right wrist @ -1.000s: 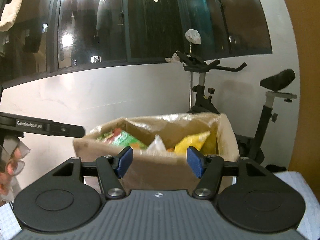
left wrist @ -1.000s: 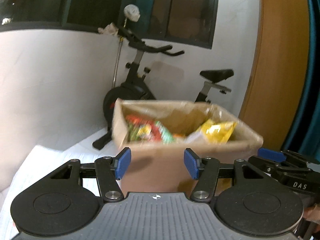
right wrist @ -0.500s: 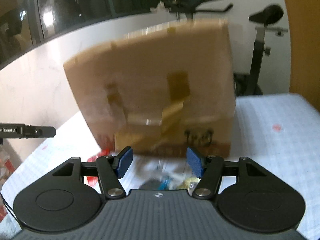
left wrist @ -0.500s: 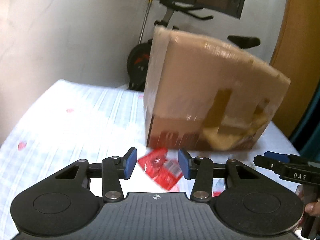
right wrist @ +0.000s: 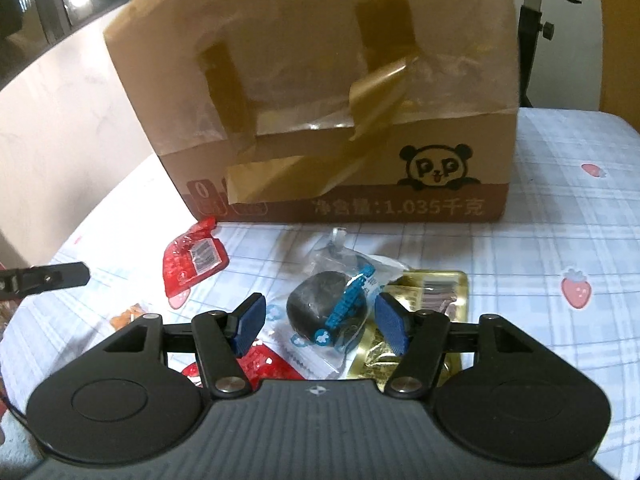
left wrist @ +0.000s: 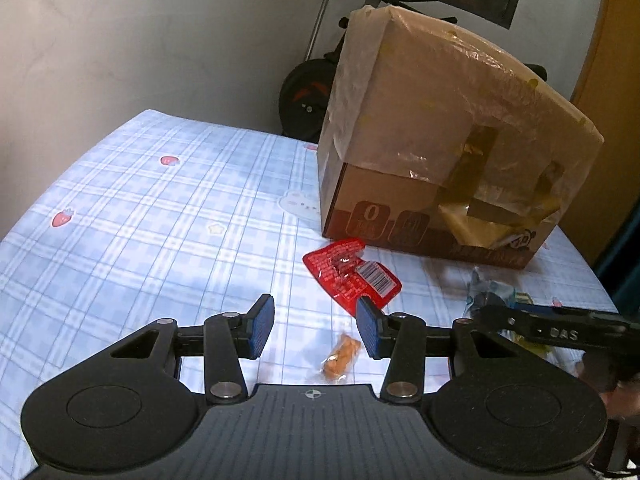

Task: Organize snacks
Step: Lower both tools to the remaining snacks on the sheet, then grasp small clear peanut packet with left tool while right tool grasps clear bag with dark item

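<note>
On the plaid strawberry-print desk (left wrist: 140, 216), panda-logo cardboard box (right wrist: 320, 92) reading "1.035", red barcoded packet (left wrist: 352, 276), left claw (left wrist: 316, 330) and right claw (right wrist: 320, 322) both released, white wall behind.

Box (right wrist: 320, 80) contents hidden; second red packet (right wrist: 264, 364) mostly behind gripper.

A cardboard box (left wrist: 432, 152), lined with clear plastic and patched with brown tape, stands on a blue checked tablecloth (left wrist: 140, 216) printed with strawberries. Just in front of it lies a red snack packet (left wrist: 350, 276), barcode up. Nearer the camera, a small orange snack packet (left wrist: 340, 356) lies between the parted blue pads of the left gripper (left wrist: 315, 330), untouched. The right gripper (left wrist: 560, 330) reaches in from the right above more packets.
</note>
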A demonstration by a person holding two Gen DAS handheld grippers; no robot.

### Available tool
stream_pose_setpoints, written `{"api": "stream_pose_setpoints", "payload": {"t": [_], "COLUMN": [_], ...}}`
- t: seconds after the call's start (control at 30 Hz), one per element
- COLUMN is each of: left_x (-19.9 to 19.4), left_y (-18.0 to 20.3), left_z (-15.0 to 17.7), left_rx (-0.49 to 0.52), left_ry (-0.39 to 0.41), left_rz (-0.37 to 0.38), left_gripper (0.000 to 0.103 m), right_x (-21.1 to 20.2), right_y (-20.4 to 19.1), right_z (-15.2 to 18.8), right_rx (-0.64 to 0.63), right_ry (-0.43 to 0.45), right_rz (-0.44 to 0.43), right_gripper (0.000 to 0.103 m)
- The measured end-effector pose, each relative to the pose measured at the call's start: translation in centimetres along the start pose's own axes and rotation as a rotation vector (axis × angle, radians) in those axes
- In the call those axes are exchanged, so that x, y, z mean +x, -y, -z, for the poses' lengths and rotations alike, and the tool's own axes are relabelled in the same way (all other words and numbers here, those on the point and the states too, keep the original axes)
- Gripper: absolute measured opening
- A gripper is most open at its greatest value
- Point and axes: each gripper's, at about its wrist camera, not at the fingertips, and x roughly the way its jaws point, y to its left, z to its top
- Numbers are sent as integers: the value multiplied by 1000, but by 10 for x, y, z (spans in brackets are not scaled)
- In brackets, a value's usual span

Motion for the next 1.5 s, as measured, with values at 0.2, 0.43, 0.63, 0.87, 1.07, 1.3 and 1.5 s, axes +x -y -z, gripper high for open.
{"api": "stream_pose_setpoints", "payload": {"t": [0.2,0.43,0.63,0.87,1.07,1.3,1.5], "left_x": [4,7,13,19,36,41,37], "left_y": [6,5,5,18,23,22,22], "left_z": [3,6,11,16,23,26,24], "left_rx": [7,17,52,138,204,254,224], "left_ry": [-6,-17,-50,-69,-99,-62,-49], "left_rz": [0,-8,-11,19,10,-23,11], "left_gripper": [48,48,48,48,48,19,19], "right_x": [20,37,33,16,9,6,7], "right_y": [-7,-14,-9,-14,-21,-19,-20], "right_z": [-8,-21,-20,-3,8,9,9], "right_rx": [-27,-45,-55,-108,-155,-151,-149], "right_ry": [-8,-16,9,23,39,45,51], "right_rz": [33,56,47,5,-19,-21,-22], "right_gripper": [68,78,61,51,51,51,51]}}
